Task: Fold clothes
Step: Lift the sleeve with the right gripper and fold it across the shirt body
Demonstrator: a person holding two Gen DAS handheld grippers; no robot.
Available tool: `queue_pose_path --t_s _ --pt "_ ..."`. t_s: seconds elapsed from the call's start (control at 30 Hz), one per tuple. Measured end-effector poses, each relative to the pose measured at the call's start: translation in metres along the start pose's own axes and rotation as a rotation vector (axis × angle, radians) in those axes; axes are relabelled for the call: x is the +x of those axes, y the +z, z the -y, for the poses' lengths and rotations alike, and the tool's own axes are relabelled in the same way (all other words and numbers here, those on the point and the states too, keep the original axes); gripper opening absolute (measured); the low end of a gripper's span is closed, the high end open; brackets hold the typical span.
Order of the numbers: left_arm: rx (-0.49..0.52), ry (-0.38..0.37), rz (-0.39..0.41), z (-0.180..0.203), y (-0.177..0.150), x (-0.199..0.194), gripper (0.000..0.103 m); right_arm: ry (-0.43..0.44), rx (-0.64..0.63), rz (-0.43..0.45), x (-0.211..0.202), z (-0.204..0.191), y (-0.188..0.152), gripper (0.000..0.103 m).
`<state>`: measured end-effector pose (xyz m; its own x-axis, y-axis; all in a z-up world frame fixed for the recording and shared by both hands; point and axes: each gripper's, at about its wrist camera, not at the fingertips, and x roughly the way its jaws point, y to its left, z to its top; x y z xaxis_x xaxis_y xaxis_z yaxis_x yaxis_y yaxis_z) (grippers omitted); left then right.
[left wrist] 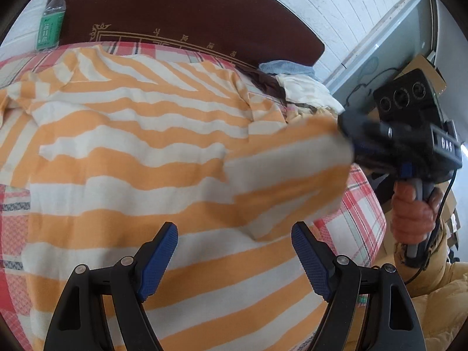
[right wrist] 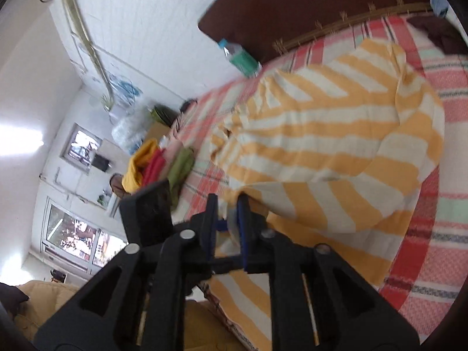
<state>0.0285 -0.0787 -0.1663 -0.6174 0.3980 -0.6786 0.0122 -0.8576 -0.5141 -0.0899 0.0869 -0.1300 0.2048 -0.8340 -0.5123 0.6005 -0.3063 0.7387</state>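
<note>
Left claw hovers wide apart over the orange-and-white striped shirt spread on the plaid-covered bed, gripping nothing. Right claw stands narrowly parted, a fold of shirt edge between its pads; grip unclear through blur.

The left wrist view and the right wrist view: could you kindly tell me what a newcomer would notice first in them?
The orange and white striped shirt fills most of the frame, spread over a red checked bedsheet. The right tongs are at the edge of a folded-over flap on its right side, while the left tongs hover open above its near part. A green-labelled bottle stands far left by the dark headboard.
</note>
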Motion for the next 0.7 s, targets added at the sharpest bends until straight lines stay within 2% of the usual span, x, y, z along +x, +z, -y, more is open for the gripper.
queue_pose_path --t_s 0.03,0.1,0.23,0.3,0.47,0.57,0.7 --pt "-0.006 0.002 0.001 -0.003 -0.001 -0.001 0.082 -0.024 -0.014 -0.028 0.007 0.003 -0.005 0.034" --pt "-0.003 0.0 0.004 -0.005 -0.003 -0.004 0.082 -0.081 -0.064 -0.04 0.008 0.002 -0.01 0.034" --pt "0.03 0.002 -0.001 -0.002 -0.006 -0.005 0.082 -0.27 -0.182 0.051 -0.021 0.002 0.007 0.034" --pt "0.054 -0.001 -0.012 0.004 -0.006 -0.001 0.082 -0.4 -0.216 0.076 -0.029 0.012 0.025 0.035" --pt "0.133 0.012 -0.061 0.024 -0.007 0.017 0.082 -0.661 -0.238 0.029 -0.014 0.057 0.067 0.035" --pt "0.165 0.028 -0.083 0.03 -0.007 0.025 0.082 -0.741 -0.257 -0.016 0.004 0.078 0.084 0.035" --pt "0.175 0.046 -0.099 0.03 -0.006 0.032 0.081 -0.763 -0.262 -0.065 0.027 0.095 0.098 0.035"
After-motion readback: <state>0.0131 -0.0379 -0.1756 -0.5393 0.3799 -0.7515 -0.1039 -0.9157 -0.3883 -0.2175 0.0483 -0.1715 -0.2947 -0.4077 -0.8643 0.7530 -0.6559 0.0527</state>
